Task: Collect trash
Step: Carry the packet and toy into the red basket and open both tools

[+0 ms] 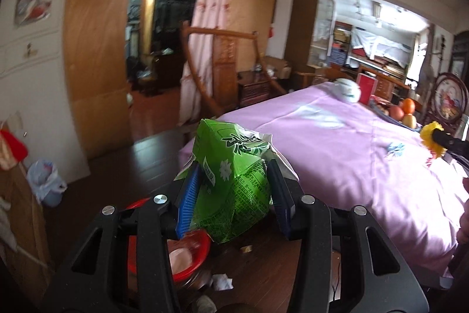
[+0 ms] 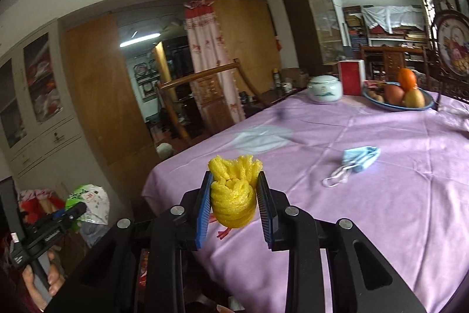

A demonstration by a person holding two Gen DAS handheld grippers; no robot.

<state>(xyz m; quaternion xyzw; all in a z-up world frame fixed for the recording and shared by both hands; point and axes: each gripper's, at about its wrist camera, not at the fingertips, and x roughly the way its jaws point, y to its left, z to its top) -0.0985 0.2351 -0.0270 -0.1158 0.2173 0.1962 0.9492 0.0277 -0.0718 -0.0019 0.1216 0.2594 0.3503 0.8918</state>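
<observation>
My left gripper point(image 1: 231, 181) is shut on a crumpled green carton point(image 1: 231, 181) and holds it in the air above a red bin point(image 1: 187, 251) on the dark floor, beside the table's corner. It also shows in the right wrist view point(image 2: 88, 201). My right gripper point(image 2: 234, 189) is shut on a yellow foam fruit net point(image 2: 233, 192) and holds it over the near edge of the purple tablecloth point(image 2: 366, 195). The net shows at the far right of the left wrist view point(image 1: 433, 143). A blue face mask point(image 2: 359, 159) lies on the cloth ahead of the right gripper.
A white lidded jar point(image 2: 324, 88), a red box point(image 2: 351, 77) and a fruit bowl point(image 2: 404, 99) stand at the table's far end. Scraps of paper point(image 1: 222, 282) lie on the floor by the bin. A bagged bucket point(image 1: 47, 184) stands by the left wall. A wooden chair point(image 1: 222, 63) is behind the table.
</observation>
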